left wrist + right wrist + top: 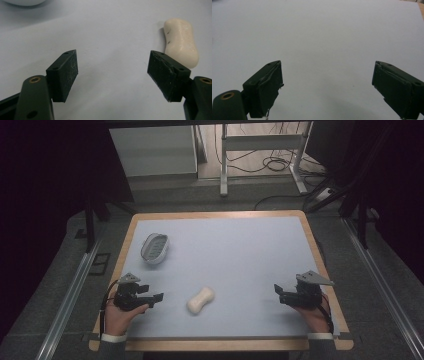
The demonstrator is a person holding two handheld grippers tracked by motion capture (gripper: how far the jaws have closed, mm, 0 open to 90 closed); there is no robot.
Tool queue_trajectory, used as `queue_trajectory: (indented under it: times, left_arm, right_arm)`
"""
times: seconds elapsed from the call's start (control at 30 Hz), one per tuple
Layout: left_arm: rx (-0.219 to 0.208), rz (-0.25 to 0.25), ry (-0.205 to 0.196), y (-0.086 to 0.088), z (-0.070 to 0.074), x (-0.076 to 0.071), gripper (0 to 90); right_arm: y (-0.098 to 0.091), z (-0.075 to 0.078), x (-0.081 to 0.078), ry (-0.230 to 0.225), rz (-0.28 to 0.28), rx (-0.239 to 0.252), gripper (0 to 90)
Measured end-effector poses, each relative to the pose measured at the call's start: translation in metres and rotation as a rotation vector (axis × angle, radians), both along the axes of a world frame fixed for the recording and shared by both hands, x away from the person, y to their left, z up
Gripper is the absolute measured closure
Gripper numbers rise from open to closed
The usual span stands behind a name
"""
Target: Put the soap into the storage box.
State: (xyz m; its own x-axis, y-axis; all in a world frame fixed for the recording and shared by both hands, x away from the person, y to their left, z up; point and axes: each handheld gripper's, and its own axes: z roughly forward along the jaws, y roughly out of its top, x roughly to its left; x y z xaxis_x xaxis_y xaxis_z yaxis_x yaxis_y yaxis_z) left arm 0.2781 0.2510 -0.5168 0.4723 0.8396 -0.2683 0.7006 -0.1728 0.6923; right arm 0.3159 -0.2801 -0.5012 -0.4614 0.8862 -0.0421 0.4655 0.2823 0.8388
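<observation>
A: Item one, the desk (235, 245)?
B: Pale blue mat, wooden rim. A cream, waisted soap bar (200, 300) lies near the front edge, left of centre. A white oval dish (154, 248) with a ribbed inside sits well apart, toward the back left.

A: Left hand-held gripper (154, 299)?
B: At the front left, jaws spread wide, nothing between them; the soap bar (181, 42) lies just beyond its right jaw.

A: Right hand-held gripper (278, 293)?
B: Front right, jaws likewise parted, over bare mat (324, 45).
</observation>
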Motion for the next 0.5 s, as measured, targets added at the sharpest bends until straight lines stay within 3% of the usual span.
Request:
queue_trajectory:
  times: [0.37,0.5]
  left_arm:
    - [0.022,0.023,-0.026,-0.001,0.005,-0.002,25.1]
    - [0.013,0.020,-0.023,-0.003,0.010,-0.005,24.5]
  right_arm:
    - [-0.009,-0.001,-0.001,-0.006,-0.004,0.016,9.4]
    - [-0.010,0.001,-0.002,0.014,-0.018,0.041,9.4]
